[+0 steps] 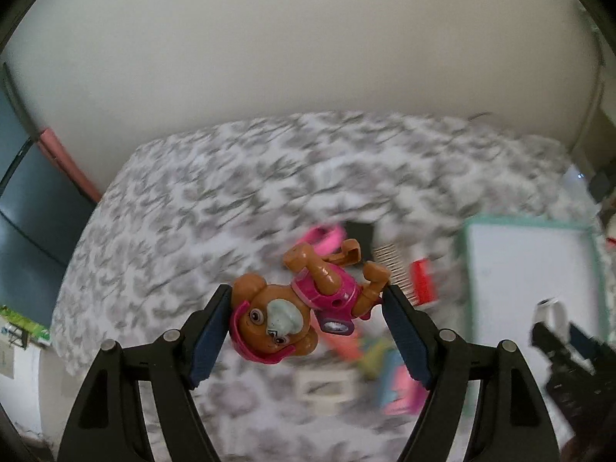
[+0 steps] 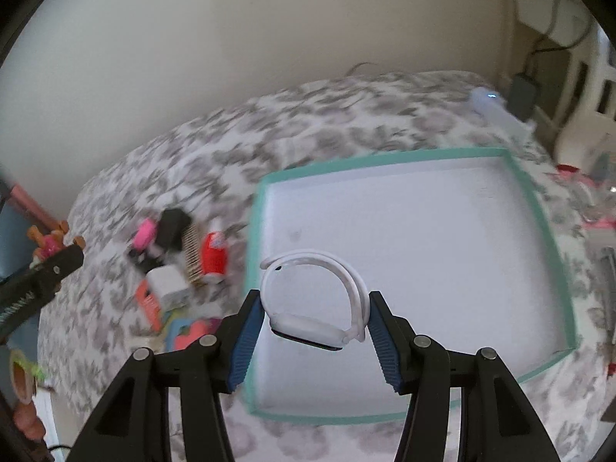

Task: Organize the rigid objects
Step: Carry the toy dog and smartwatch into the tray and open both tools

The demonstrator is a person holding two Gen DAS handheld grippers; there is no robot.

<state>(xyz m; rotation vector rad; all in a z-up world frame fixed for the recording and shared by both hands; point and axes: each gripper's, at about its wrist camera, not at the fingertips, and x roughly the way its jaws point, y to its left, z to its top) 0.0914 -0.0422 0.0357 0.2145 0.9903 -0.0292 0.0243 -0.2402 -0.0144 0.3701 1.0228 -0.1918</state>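
Observation:
My left gripper [image 1: 308, 292] is shut on a brown toy dog figure [image 1: 304, 302] in a pink outfit and cap, held above the bed; it also shows at the far left of the right wrist view [image 2: 48, 240]. My right gripper [image 2: 313, 306] is shut on a white smartwatch [image 2: 312, 304] with a looped strap, held over the near left part of a white tray with a teal rim [image 2: 535, 208]. The tray also shows at the right of the left wrist view [image 1: 467, 254].
A pile of small objects lies on the grey-patterned bedspread [image 2: 215, 146] left of the tray: a red-and-white item [image 2: 213, 258], a comb [image 2: 191, 258], a black block [image 2: 173, 227], a pink item [image 2: 143, 238], a white box [image 2: 167, 285]. A wall is behind.

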